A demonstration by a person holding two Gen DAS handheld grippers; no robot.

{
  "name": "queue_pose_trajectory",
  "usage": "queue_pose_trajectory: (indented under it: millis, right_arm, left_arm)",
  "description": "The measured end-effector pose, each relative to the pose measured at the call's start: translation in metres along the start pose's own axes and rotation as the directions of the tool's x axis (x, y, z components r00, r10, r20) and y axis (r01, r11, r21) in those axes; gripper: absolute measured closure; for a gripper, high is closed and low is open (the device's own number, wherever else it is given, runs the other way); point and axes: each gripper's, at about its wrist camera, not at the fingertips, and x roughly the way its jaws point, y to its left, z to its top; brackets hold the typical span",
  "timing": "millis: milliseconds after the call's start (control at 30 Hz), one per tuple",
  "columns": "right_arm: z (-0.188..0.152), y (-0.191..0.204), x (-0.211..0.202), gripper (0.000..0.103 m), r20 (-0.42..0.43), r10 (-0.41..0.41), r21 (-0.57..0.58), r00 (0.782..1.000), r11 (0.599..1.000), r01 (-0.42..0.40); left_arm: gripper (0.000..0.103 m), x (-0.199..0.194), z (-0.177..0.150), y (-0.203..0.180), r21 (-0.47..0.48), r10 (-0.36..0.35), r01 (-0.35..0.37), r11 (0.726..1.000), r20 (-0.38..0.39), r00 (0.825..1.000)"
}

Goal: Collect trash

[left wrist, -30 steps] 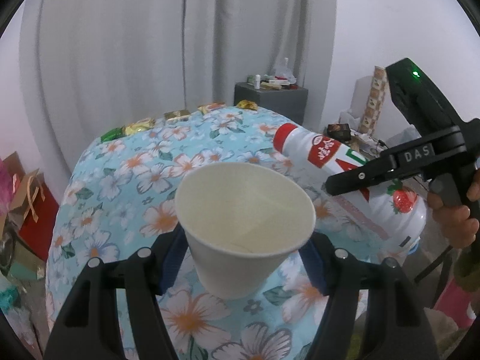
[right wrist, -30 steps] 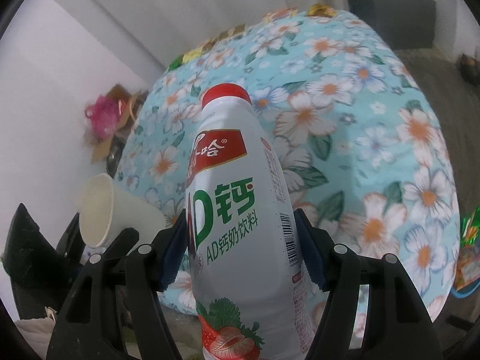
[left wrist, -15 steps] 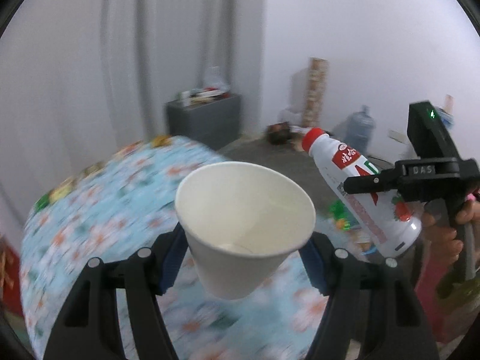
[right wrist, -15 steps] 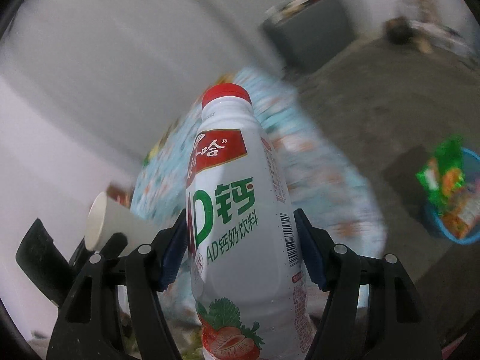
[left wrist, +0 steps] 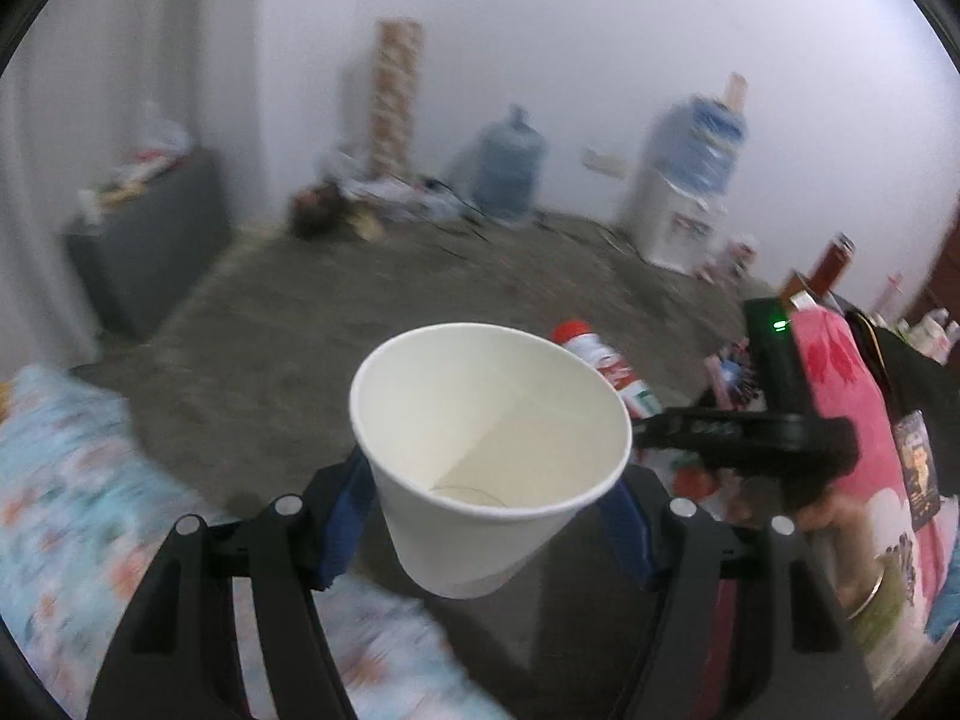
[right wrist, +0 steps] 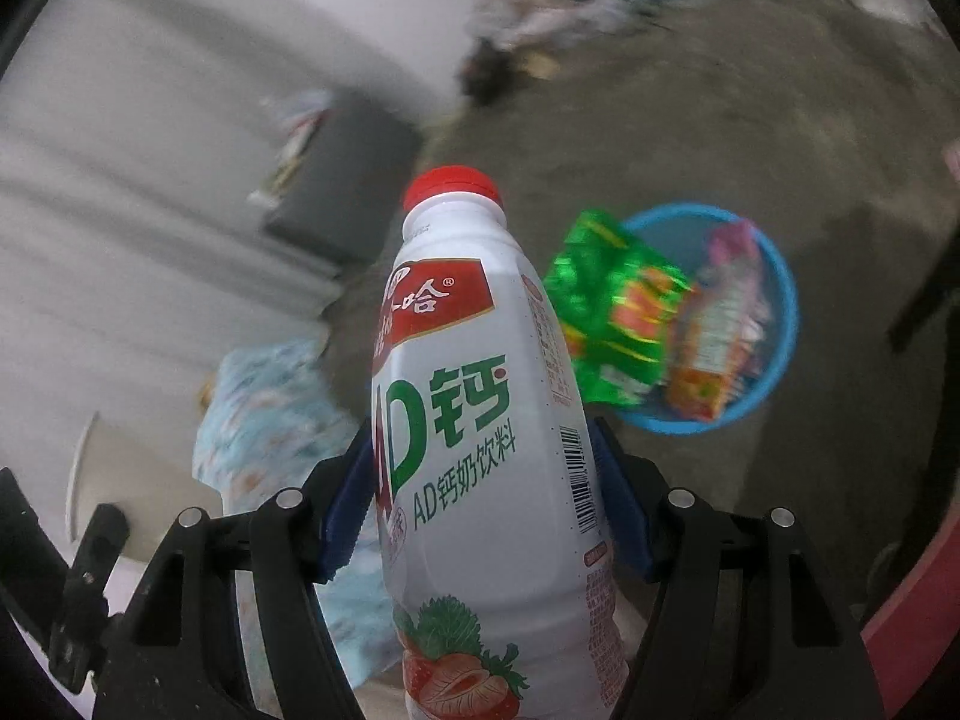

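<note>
White paper cup [left wrist: 489, 456] sits clamped between my left gripper [left wrist: 489, 516]'s blue pads [left wrist: 345, 519], mouth tilted toward the camera, inside bare apart from a faint ring at the bottom; its base hides the gap between the fingers. My right gripper [right wrist: 486, 516] pinches a white plastic AD calcium milk drink bottle [right wrist: 480, 438] at its waist, red cap [right wrist: 451, 185] up and away from the lens; bottle bottom is cut off by the frame edge, strawberry print only partly seen. From the left wrist view I see the right gripper from the side [left wrist: 744, 438], a green light on its body, a hand [left wrist: 822, 510] under it, and only the bottle's cap and shoulder poking out behind the cup rim. Pink clothing [left wrist: 840, 396] at right, heavily blurred. Floral blue cloth [left wrist: 66, 480] lower left, smeared by motion, edges unclear. Beyond the bottle, on the grey floor [right wrist: 690, 120], a blue plastic basin [right wrist: 774, 300] holds a green snack wrapper [right wrist: 606, 312] and an orange-and-pink wrapper [right wrist: 714, 330], print unreadable; the bottle covers the green wrapper's left edge. Further off: grey cabinet [left wrist: 150, 240] with clutter on top I can't identify, a dark heap by the wall, a blue water jug [left wrist: 510, 168], a dispenser [left wrist: 690, 180] with a jug on top, all soft.
</note>
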Motion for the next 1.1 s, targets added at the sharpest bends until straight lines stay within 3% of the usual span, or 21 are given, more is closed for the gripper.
queue_pose_trajectory:
  millis: [233,267,300,367,467,500,600,767,967,1100]
  right_arm:
    - [0.033,-0.037,0.049,0.037,-0.025,0.006,0.087,1.000,0.996,-0.003]
    - [0.039,-0.044,0.058,0.030,-0.024,0.019,0.093,1.000,0.995,-0.017]
    - [0.046,-0.055,0.070,0.025,-0.016,0.028,0.111,0.999,0.993,-0.026]
    - [0.055,-0.076,0.088,0.021,-0.011,-0.007,0.149,1.000,0.989,0.009]
    - [0.053,-0.099,0.105,0.023,-0.034,-0.168,0.170,0.985,0.970,0.172]
    - [0.047,-0.104,0.103,0.023,-0.036,-0.159,0.187,0.987,0.969,0.163]
    - [0.032,-0.104,0.088,0.023,-0.013,-0.143,0.187,0.990,0.972,0.143]
    - [0.019,-0.076,0.058,0.023,0.048,-0.192,0.096,0.980,0.978,0.186]
    - [0.000,0.001,0.006,0.023,0.181,-0.174,-0.095,0.968,0.976,0.194]
    - [-0.031,0.068,-0.031,0.018,0.281,-0.114,-0.285,0.953,0.938,0.196]
  left_arm:
    - [0.033,0.123,0.039,-0.022,0.020,-0.095,0.098,0.995,-0.116,0.989]
    - [0.028,0.137,0.039,-0.022,0.015,-0.111,0.114,0.993,-0.131,0.985]
    - [0.012,0.158,0.039,-0.022,0.005,-0.121,0.124,0.992,-0.166,0.979]
    - [0.007,0.194,0.035,-0.020,-0.004,-0.070,0.071,0.997,-0.231,0.970]
    - [0.007,0.232,0.028,-0.010,-0.036,-0.001,-0.011,0.999,-0.316,0.949]
    - [0.007,0.233,0.026,-0.004,-0.080,-0.011,-0.015,0.997,-0.323,0.946]
    - [0.007,0.216,0.023,0.005,-0.143,-0.057,0.015,0.990,-0.296,0.954]
    - [0.007,0.171,0.032,-0.002,-0.074,-0.015,-0.001,0.997,-0.221,0.975]
    - [0.007,0.075,0.035,0.004,-0.067,0.005,-0.011,0.998,-0.093,0.996]
    - [0.007,-0.006,0.025,0.010,-0.072,0.046,-0.044,0.996,0.026,0.999]
